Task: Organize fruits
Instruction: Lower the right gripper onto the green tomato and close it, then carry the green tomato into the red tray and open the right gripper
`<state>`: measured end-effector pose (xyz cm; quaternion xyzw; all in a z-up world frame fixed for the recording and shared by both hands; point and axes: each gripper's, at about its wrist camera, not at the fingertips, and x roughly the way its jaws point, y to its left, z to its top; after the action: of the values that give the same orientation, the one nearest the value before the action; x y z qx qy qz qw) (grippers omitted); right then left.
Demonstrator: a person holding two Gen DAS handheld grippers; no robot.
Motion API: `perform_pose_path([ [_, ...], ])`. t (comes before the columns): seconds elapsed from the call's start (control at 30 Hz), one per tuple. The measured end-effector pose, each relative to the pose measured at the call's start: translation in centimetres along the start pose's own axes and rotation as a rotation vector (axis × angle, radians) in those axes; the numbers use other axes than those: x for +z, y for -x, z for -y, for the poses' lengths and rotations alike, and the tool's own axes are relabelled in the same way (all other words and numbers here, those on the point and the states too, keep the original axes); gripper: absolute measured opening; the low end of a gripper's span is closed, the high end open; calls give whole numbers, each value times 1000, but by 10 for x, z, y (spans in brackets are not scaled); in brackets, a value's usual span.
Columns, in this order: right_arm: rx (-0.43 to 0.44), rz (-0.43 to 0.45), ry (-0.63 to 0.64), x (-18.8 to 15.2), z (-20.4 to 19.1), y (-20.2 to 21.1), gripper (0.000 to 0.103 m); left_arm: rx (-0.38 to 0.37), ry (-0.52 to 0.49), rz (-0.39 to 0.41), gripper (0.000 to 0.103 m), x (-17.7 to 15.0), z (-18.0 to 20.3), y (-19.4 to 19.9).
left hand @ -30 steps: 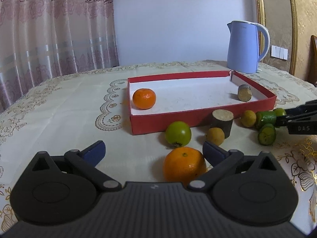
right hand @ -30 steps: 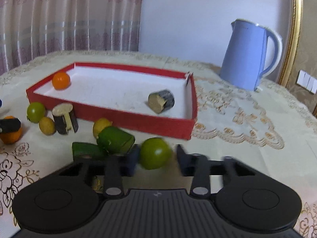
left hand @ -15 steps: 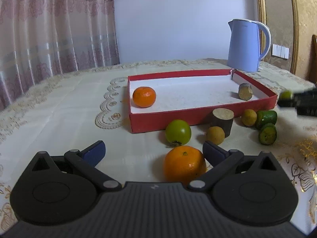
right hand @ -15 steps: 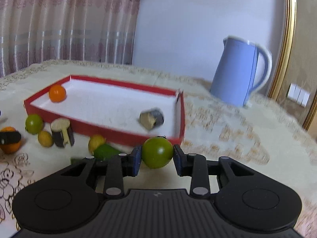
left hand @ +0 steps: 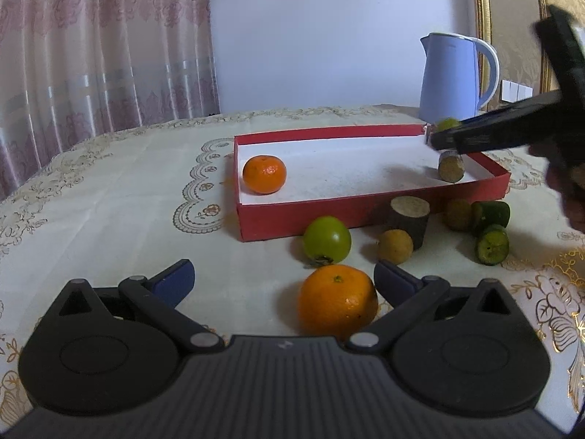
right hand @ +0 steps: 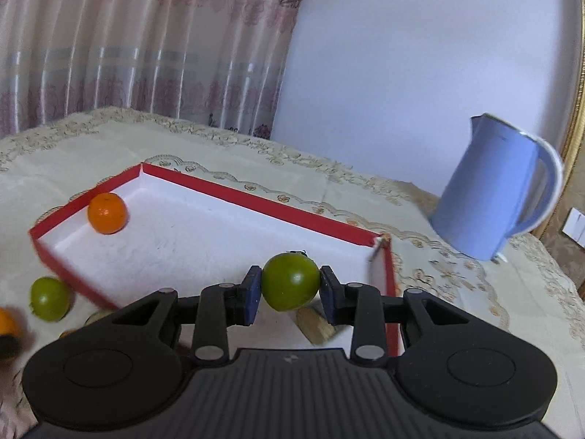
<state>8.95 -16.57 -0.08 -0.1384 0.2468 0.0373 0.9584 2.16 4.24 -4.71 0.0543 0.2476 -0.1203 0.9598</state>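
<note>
My right gripper [right hand: 290, 291] is shut on a green fruit [right hand: 290, 281] and holds it above the right end of the red tray [right hand: 256, 201]. It also shows in the left wrist view [left hand: 444, 130], over the tray's far right corner. The tray [left hand: 329, 212] holds an orange [left hand: 264, 174] and a brown cut piece [left hand: 450, 165]. My left gripper [left hand: 283, 280] is open low over the table, with a large orange [left hand: 338, 301] between its fingers, untouched. A second green fruit [left hand: 326, 238] lies in front of the tray.
A yellow-brown fruit [left hand: 395, 246], a brown cut log [left hand: 408, 216], another yellow fruit [left hand: 457, 214] and two green cut pieces [left hand: 491, 243] lie right of the tray front. A blue kettle [left hand: 451, 77] stands behind the tray.
My right gripper closed on the green fruit, lifted it off the table and carried it up and over the tray's right end. My left gripper stayed still.
</note>
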Motion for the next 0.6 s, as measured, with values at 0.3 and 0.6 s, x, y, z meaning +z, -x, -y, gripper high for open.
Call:
perform_pose_path([
  [0.3,-38,-187,-98,18,8,-76,33,-13,-9,-1,103,0,1,-2],
  [0.6,-53,-222,-106,21,8,-84,34,-17,-9,-9,103,-1,1,-3],
])
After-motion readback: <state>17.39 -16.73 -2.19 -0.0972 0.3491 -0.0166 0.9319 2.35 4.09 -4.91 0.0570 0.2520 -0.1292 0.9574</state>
